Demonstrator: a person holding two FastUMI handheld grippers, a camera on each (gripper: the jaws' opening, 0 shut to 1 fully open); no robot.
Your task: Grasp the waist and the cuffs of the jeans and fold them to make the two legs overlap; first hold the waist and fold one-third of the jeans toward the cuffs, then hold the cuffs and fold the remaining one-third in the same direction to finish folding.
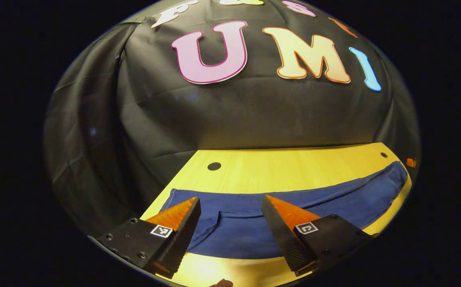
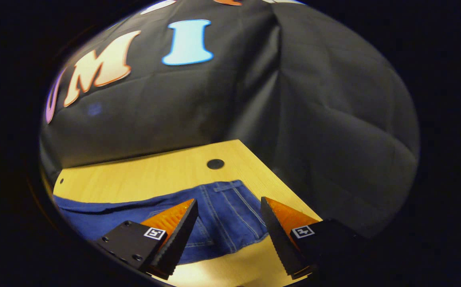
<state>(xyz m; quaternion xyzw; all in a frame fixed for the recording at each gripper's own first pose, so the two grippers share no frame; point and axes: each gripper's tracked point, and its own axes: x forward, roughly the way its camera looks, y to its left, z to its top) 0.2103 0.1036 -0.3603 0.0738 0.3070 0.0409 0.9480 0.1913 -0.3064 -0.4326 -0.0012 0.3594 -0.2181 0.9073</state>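
Blue jeans (image 1: 294,207) lie flat across a light wooden table (image 1: 278,169). In the left gripper view the cuff end sits at the left, under my left gripper (image 1: 230,201), which hovers open above the cloth with nothing between its fingers. In the right gripper view the waist end of the jeans (image 2: 226,207), with its stitched pocket and belt loops, lies near the table's right edge. My right gripper (image 2: 228,203) hangs open just above that waist, holding nothing.
The table (image 2: 142,175) has a round dark hole (image 1: 214,166) near its far left corner and another hole (image 2: 215,164) near the far right corner. Black cloth walls close in behind and at both sides. A small orange object (image 1: 411,162) sits past the table's right end.
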